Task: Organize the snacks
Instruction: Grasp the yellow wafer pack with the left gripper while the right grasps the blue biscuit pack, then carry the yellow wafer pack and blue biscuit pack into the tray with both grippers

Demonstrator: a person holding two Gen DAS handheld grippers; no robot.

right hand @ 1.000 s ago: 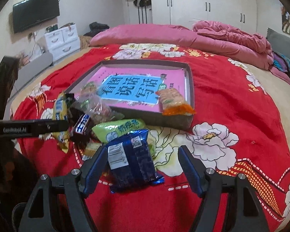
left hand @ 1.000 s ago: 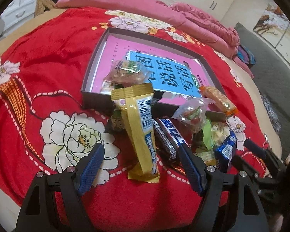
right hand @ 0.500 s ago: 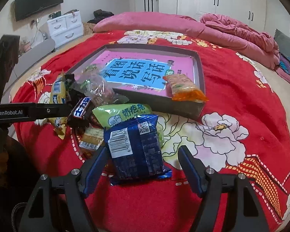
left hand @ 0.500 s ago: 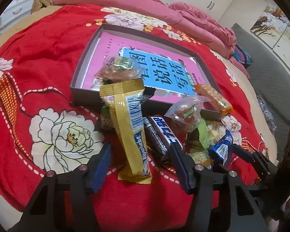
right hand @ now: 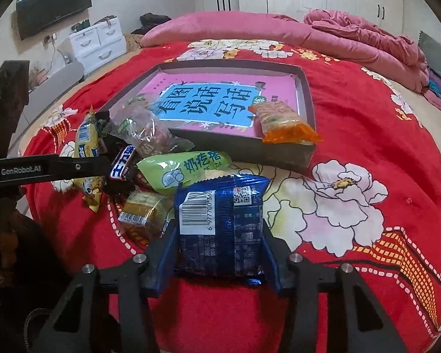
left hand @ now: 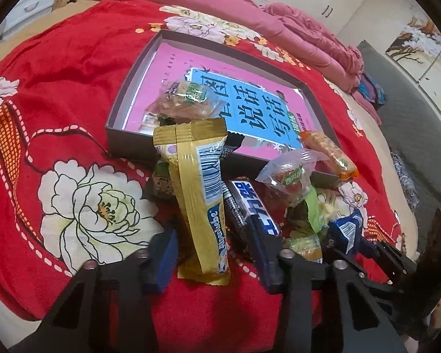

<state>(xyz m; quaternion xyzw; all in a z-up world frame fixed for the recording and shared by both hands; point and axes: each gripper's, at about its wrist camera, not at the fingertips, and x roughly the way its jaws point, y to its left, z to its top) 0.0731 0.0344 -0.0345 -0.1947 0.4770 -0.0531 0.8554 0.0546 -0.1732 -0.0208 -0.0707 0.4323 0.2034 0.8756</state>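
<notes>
Narrowing tools (left hand: pixel 211 257) (right hand: pixel 217 253) since earlier, hugging yellow bar (left hand: pixel 200 200), blue packet (right hand: pixel 220 223).

Red floral bedspread (right hand: pixel 367 117); blue snack packet (right hand: pixel 220 220); gold wrapper (left hand: pixel 197 194); pink book (left hand: pixel 220 94).

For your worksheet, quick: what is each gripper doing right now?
Left gripper: closing around the yellow snack bar; grip unclear.
Right gripper: closed on the blue packet.

The bedspread (right hand: pixel 367 123) is soft red cloth with a plush, matt nap. The blue packet (right hand: pixel 220 220) and the yellow wrapper (left hand: pixel 197 182) are glossy, crinkled foil-like plastic. The box (right hand: pixel 279 154) looks like matt grey cardboard. The fingers (right hand: pixel 161 259) carry matt blue pads on black plastic frames with shiny metal screws.
</notes>
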